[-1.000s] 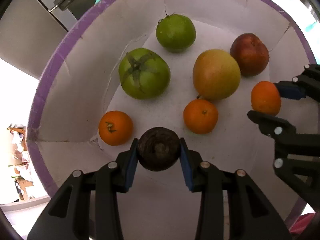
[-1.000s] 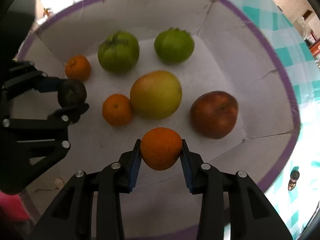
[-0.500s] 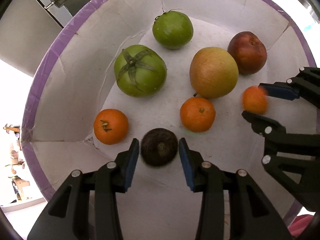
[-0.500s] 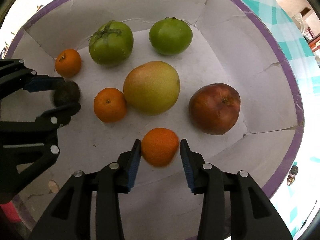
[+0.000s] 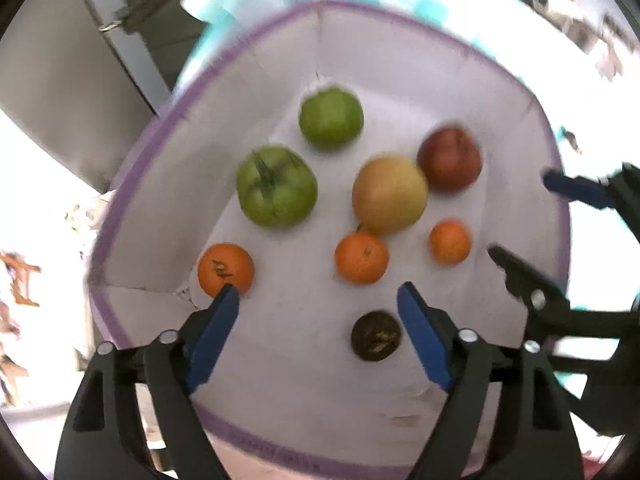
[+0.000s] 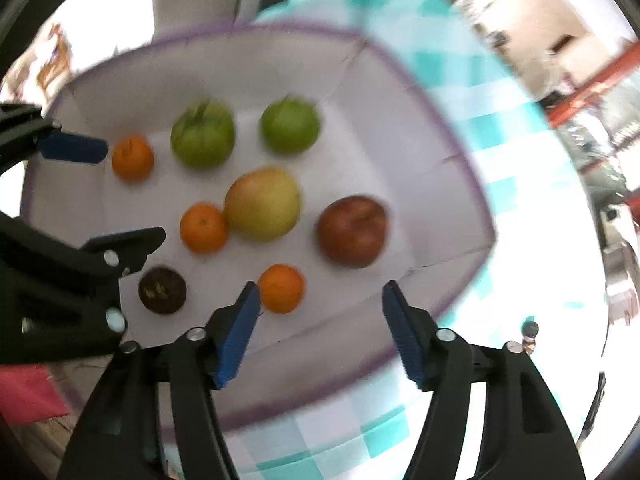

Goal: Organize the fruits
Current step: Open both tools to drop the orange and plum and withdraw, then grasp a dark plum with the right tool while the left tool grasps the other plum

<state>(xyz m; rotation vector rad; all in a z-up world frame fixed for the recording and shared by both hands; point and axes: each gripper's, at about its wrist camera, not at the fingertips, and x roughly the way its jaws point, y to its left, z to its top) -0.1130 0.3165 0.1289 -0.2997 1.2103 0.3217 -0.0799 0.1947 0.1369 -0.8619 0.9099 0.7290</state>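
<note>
A white box with a purple rim holds several fruits. A dark brown fruit lies on its floor near the front, below my open, empty left gripper. A small orange lies free just ahead of my open, empty right gripper. Also inside are two more oranges, two green tomatoes, a yellow-red mango and a red apple. Both views are blurred.
The box stands on a teal and white checked cloth. A grey cabinet rises to the left behind it. A pink object lies at the lower left of the right wrist view. Each gripper shows at the other view's side.
Both grippers opened wide and pulled up and back from the box. The dark fruit and the small orange dropped out of the jaws and now rest on the box floor.
</note>
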